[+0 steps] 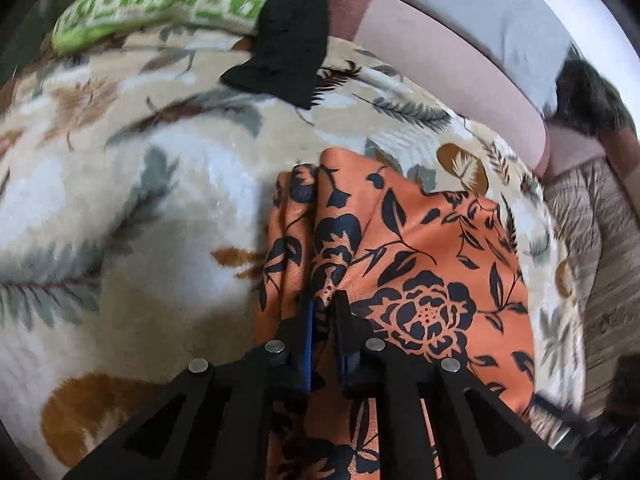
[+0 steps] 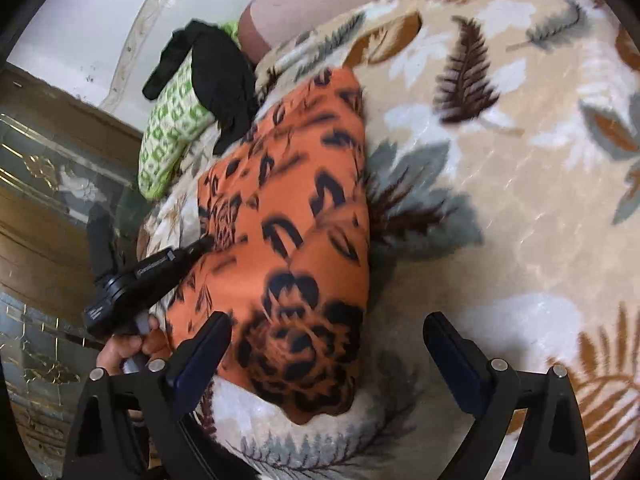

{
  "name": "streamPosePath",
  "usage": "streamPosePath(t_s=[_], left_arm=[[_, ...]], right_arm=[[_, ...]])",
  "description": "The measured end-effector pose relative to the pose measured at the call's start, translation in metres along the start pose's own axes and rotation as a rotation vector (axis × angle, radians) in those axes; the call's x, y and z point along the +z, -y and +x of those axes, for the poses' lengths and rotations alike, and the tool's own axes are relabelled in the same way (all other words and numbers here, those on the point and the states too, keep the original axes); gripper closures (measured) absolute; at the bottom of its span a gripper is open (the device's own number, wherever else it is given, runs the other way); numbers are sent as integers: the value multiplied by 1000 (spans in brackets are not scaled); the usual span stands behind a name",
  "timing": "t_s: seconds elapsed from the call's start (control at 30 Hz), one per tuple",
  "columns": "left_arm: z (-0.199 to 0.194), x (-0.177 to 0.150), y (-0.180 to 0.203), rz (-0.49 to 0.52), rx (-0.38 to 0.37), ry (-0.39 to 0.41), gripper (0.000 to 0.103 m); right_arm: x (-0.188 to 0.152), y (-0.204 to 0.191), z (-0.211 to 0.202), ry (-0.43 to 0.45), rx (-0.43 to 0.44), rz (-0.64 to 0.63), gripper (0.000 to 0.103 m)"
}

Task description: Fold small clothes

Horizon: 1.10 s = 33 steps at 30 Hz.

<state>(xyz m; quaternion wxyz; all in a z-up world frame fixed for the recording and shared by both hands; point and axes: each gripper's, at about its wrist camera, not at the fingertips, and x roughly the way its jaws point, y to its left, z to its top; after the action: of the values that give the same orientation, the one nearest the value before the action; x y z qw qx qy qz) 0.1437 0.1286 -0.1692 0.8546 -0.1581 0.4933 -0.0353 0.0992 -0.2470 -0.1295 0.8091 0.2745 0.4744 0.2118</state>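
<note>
A cream plush blanket printed with grey, brown and white leaves point(image 2: 500, 184) is covering the whole working surface, lying wide and bare to the right of the garment in the right wrist view. An orange satin cloth with a navy floral print point(image 2: 288, 232) is lying on it near the blanket's left edge, its long right-hand fold running straight and its rounded near corner reaching toward the right gripper. Beyond it, a green-and-white patterned cloth bundle point(image 1: 160, 0) is sitting with a black garment point(image 1: 288, 40) draped over it, well apart from the orange cloth. The left gripper point(image 1: 324, 308) is pointing steeply down with its fingers pinched on a raised ridge of the orange cloth. A hand point(image 2: 132, 348) is gripping its handle. The right gripper point(image 2: 326, 344) is hovering with fingers spread wide, nothing between them.
</note>
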Motion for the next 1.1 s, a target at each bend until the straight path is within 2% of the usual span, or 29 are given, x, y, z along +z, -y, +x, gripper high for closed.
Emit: streamPosePath(t_s=[0.07, 0.17, 0.23, 0.27, 0.3, 0.33, 0.37, 0.43, 0.5, 0.57, 0.63, 0.67, 0.7, 0.77, 0.87, 0.9, 0.97, 1.03, 1.1], left_arm=[[5, -4, -3, -9, -2, -8, 92], [5, -3, -3, -12, -1, -7, 90], [1, 0, -3, -20, -4, -16, 89], [-1, 0, -4, -24, -8, -18, 88], [-4, 0, -3, -25, -15, -17, 82], [-10, -2, -2, -18, -21, -14, 79], [-17, -5, -1, -7, -12, -3, 77], [-36, -12, 1, 17, 4, 34, 77], [-49, -26, 0, -2, -20, 52, 73], [-42, -47, 3, 38, 21, 23, 73], [-27, -59, -5, 2, 19, -12, 75], [-30, -60, -8, -21, 10, 1, 75], [-39, -57, -6, -20, 19, 11, 76], [-50, -56, -2, 0, 35, 28, 76], [-57, -58, -1, 9, 44, 33, 76], [-57, -60, 0, 10, 55, 31, 76], [-59, -65, -1, 5, 48, 29, 76], [-67, -66, 3, 20, 65, 47, 72], [-74, -65, 5, 29, 87, 75, 58]], right_arm=[[9, -9, -11, 43, 25, -4, 4], [28, -33, -12, 48, 137, -34, 4], [42, -38, 4, 5, 264, 0, 4], [48, -34, 22, -44, 324, 45, 4], [50, -23, 50, -135, 336, 126, 4], [48, -14, 66, -175, 307, 175, 4], [46, -8, 74, -179, 284, 197, 4], [45, -15, 65, -144, 309, 180, 4], [40, -22, 49, -113, 354, 174, 4], [30, -23, 41, -83, 382, 156, 4], [19, -14, 54, -112, 369, 186, 4], [15, -8, 61, -134, 360, 190, 5], [14, -8, 59, -119, 359, 187, 6], [17, -21, 39, -98, 362, 177, 5], [17, -36, 21, -84, 412, 88, 5], [13, -33, 23, -88, 406, 84, 5], [-1, -14, 51, -165, 318, 154, 5], [-6, -10, 47, -133, 339, 167, 5], [-5, -19, 31, -106, 349, 153, 5]])
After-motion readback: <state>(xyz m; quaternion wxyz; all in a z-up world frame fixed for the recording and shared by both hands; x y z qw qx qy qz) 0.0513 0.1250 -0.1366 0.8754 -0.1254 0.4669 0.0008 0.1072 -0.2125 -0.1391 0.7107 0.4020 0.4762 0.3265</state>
